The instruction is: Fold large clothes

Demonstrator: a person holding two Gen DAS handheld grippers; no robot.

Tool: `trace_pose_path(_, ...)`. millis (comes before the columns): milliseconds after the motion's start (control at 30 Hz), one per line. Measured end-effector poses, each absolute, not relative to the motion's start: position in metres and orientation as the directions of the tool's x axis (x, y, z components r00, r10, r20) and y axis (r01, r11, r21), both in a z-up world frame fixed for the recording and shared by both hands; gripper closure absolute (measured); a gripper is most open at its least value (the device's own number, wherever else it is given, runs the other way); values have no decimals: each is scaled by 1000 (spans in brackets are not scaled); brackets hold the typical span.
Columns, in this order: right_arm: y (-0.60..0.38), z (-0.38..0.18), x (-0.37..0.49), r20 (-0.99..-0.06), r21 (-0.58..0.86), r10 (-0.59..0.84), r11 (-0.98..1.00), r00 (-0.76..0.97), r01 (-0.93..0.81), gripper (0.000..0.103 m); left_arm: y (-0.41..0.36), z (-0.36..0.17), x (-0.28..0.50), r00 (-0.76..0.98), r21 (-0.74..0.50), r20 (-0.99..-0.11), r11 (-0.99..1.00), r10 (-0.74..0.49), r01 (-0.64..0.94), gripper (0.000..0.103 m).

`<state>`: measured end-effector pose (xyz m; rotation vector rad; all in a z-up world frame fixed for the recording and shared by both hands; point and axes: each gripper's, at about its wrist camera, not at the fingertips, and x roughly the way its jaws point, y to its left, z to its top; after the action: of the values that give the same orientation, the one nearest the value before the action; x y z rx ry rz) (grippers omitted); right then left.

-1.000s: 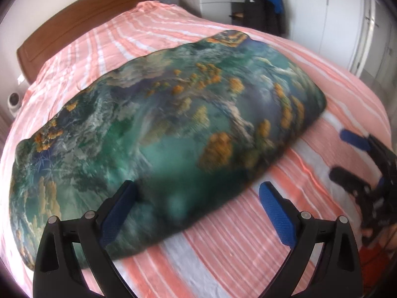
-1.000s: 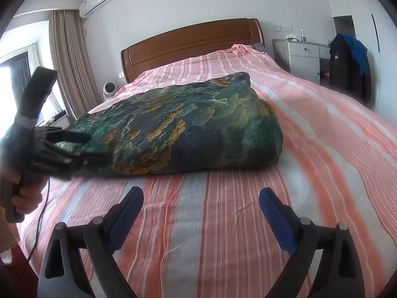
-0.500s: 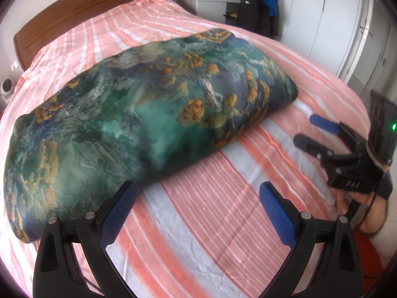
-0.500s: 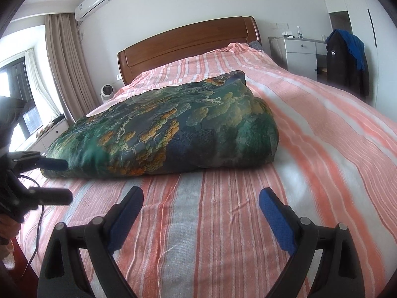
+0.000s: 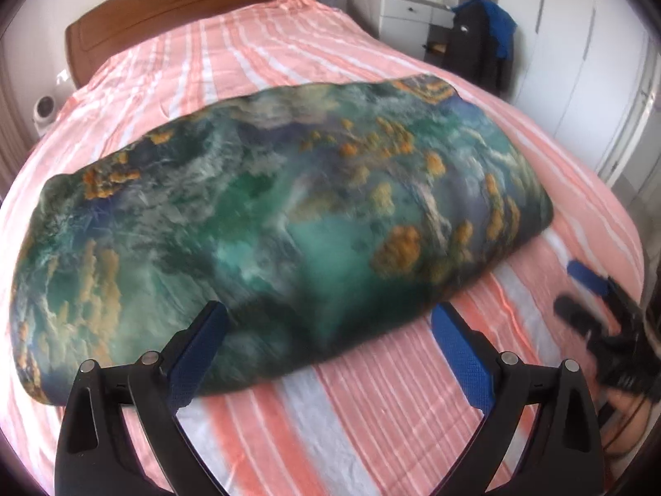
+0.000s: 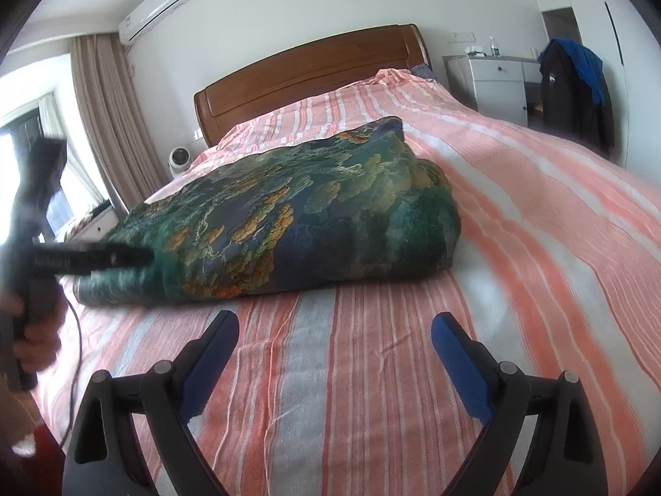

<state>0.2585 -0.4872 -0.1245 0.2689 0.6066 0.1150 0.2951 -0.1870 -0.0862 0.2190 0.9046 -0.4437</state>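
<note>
A large folded quilt point(image 5: 289, 215) with a green, blue and orange print lies across the striped bed point(image 5: 372, 434); it also shows in the right wrist view point(image 6: 297, 223). My left gripper point(image 5: 326, 343) is open and empty, its fingers at the quilt's near edge. My right gripper point(image 6: 334, 351) is open and empty, low over the bedsheet a short way from the quilt's end. The right gripper shows at the right in the left wrist view point(image 5: 595, 297). The left gripper shows blurred at the left in the right wrist view point(image 6: 95, 256), its fingers against the quilt's near corner.
A wooden headboard point(image 6: 314, 74) stands at the far end of the bed. A white dresser point(image 6: 495, 78) and a chair with dark and blue clothes point(image 6: 574, 78) stand at the far right. A small white fan point(image 6: 179, 159) and curtains point(image 6: 107, 124) are at the left.
My left gripper has moved forward to the quilt's near edge after pulling back half a second ago. The right gripper stays low over the sheet. The quilt has not changed shape.
</note>
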Motion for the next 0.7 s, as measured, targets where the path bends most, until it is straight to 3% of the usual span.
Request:
trace_pose_path(167, -530, -125, 258, -526, 466, 191, 880, 829, 93, 8, -183, -73, 288, 555, 32, -781, 868, -288, 495, 4)
trace_pose_path(333, -580, -147, 286, -477, 756, 281, 614, 832, 226, 6, -168, -55, 300, 555, -4, -774, 880, -304, 476, 4)
trace_pose_path(467, -569, -145, 337, -428, 815, 409, 561, 806, 148, 3, -164, -43, 307, 559, -4, -773, 883, -301, 469, 4)
trace_pose_path(533, -556, -148, 363, -536, 754, 395, 622, 746, 212, 3, -163, -35, 311, 555, -14, -775, 886, -302, 464, 4)
trace_pose_path(600, -549, -150, 372, -593, 708, 339, 652, 730, 272, 11, -161, -27, 314, 546, -32, -777, 885, -315, 465, 4)
trace_pose_path(667, -548, -143, 364, -569, 727, 316, 624, 760, 285, 42, -161, -17, 318, 521, -60, -783, 876, -339, 479, 4)
trace_pose_path(700, -546, -138, 358, -543, 738, 308, 619, 781, 269, 48, -164, -13, 320, 506, -75, -786, 868, -354, 491, 4)
